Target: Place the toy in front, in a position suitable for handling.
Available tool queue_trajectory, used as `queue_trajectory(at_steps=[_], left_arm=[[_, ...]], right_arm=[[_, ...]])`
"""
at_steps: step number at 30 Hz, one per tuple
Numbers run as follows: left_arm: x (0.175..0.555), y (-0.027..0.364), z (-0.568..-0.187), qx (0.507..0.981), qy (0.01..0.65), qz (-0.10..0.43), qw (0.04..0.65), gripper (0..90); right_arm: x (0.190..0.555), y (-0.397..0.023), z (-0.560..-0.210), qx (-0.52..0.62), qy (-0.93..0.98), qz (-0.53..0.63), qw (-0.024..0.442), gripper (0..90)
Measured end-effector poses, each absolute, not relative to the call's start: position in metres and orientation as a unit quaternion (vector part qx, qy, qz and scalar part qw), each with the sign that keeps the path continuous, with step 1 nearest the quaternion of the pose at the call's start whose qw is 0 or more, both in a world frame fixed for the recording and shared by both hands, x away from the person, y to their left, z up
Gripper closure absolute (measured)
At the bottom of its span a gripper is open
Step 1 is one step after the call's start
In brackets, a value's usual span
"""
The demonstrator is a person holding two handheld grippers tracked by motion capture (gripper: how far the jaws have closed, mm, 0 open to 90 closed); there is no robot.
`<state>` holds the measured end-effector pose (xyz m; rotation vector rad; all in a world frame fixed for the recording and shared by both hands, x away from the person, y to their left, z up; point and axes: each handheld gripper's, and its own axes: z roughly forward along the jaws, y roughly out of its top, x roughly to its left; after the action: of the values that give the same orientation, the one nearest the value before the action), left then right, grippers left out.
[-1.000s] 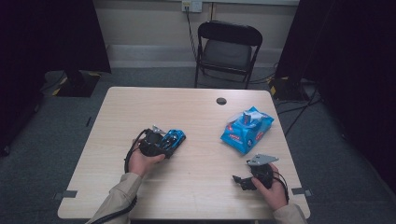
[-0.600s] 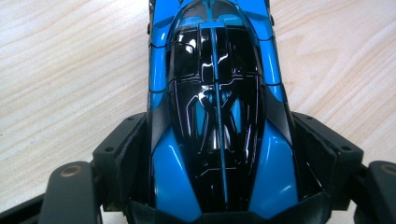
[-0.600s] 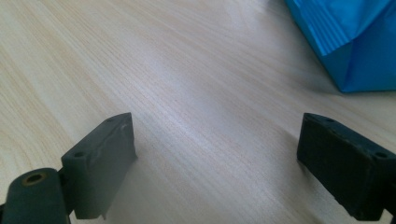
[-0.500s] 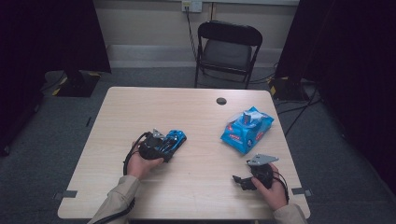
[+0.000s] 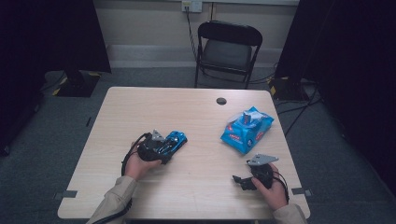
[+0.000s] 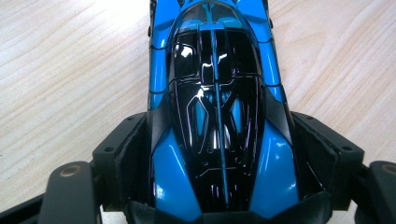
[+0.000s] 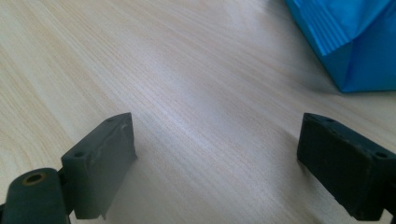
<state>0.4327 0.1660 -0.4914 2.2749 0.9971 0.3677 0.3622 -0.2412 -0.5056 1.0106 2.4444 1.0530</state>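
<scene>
The left hand-held gripper (image 5: 161,148) was clamped on a glossy blue-and-black toy race car (image 6: 217,112), its two black jaws pressed against the car's sides. The car lay on the pale wood-grain bench (image 5: 196,116), left of the middle, its nose pointing away from the gripper. The right hand-held gripper (image 7: 217,161) rested low over the bench near the front right corner, jaws wide apart with bare wood between them. A crinkled blue plastic packet (image 5: 246,129) lay just beyond it, well apart from the car.
</scene>
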Motion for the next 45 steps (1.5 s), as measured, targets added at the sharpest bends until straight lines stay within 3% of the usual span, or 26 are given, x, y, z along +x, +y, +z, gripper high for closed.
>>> queue_trajectory(at_steps=[14, 39, 45], left_arm=[[0.428, 0.181, -0.494, 0.856, 0.392, 0.131, 0.312, 16.2], [0.414, 0.199, -0.506, 0.844, 0.358, 0.150, 0.370, 13.1], [0.414, 0.199, -0.506, 0.843, 0.357, 0.151, 0.374, 15.9]], right_arm=[[0.363, -0.241, -0.506, 0.350, 0.850, 0.366, 0.146, 10.3], [0.365, -0.241, -0.506, 0.345, 0.852, 0.367, 0.142, 8.3], [0.367, -0.240, -0.502, 0.343, 0.856, 0.364, 0.134, 15.5]])
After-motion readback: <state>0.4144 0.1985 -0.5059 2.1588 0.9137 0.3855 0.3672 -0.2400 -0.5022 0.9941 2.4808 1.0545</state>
